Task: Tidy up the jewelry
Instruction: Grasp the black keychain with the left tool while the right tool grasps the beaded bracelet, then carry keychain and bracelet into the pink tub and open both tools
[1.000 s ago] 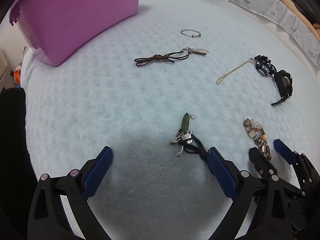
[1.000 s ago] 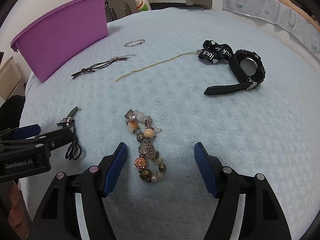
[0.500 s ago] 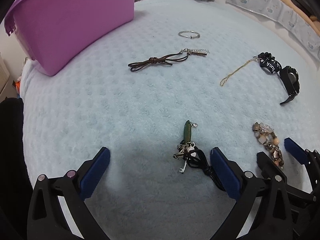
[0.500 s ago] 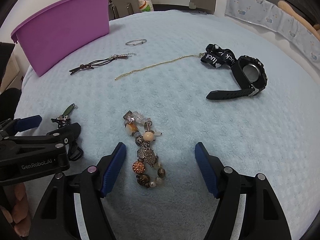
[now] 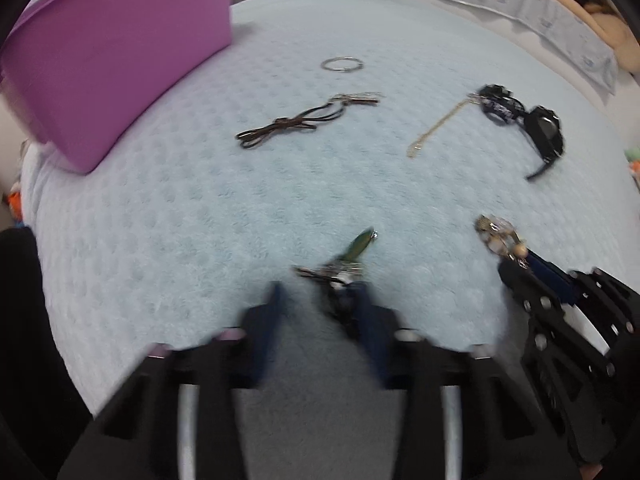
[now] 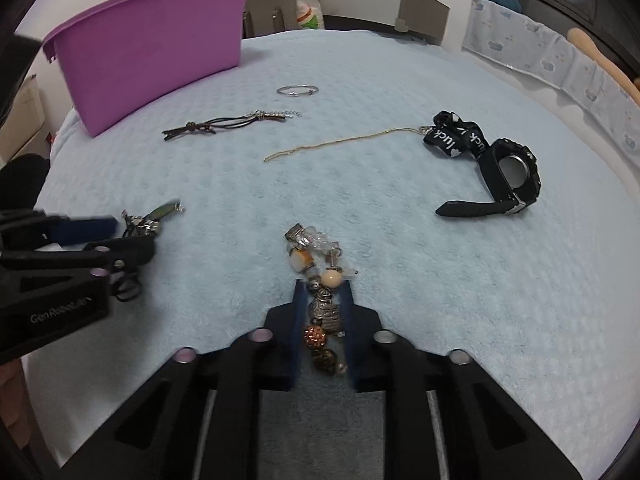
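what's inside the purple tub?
Cannot tell. Both wrist views show only the purple tub's outer wall and rim from the side; its interior is hidden. All visible jewelry, including the silver ring and gold chain, lies outside it on the blue blanket.

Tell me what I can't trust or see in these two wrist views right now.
- Purple tub: its inside is hidden by its own wall in both views.
- Left gripper: motion blur in the left wrist view; its jaws are closing around the black cord pendant, contact unclear.
- Beaded bracelet: the near end sits between the closing jaws of the right gripper.
- Watch: the face is unreadable, too small.
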The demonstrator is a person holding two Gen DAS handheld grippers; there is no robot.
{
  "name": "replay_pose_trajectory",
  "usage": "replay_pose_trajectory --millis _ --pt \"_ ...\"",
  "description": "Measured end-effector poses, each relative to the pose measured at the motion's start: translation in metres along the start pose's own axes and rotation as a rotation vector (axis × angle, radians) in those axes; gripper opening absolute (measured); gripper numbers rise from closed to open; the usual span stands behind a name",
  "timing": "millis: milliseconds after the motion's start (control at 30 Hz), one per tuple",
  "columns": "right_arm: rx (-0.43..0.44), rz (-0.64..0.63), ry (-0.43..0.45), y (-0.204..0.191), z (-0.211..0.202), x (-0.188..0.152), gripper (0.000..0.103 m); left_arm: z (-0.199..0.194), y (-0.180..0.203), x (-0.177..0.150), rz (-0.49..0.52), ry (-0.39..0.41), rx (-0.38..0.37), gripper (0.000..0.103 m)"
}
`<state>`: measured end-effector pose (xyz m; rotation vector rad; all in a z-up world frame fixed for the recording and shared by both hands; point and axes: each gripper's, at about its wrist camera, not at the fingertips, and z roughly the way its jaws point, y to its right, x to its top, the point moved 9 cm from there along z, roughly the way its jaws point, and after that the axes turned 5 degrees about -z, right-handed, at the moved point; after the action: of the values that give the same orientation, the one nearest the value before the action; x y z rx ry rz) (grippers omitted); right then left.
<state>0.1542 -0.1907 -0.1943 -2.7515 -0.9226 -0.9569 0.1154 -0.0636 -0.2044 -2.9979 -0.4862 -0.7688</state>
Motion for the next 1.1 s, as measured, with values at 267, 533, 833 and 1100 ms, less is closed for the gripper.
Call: replay_pose_trajectory --millis 267,533,833,1100 --pt "0.053 0.153 0.011 0.003 -0.01 0.0 0.01 -0.011 -0.003 0.0 0.016 -0.028 -0.064 0.005" --pt "0.078 0.265 0.033 -0.001 -0.029 -0.005 0.01 -0.028 -0.01 -0.001 0.058 -0.015 -0.098 0.005" --pt "0.06 0.381 0.091 0.004 -0.061 0.007 0.01 -0.037 -0.026 0.016 0.069 0.007 -0.126 0.005" --pt "0.027 0.384 0.102 -0.006 -0.081 0.027 0.01 -0.056 -0.038 0.028 0.082 0.044 -0.172 0.005"
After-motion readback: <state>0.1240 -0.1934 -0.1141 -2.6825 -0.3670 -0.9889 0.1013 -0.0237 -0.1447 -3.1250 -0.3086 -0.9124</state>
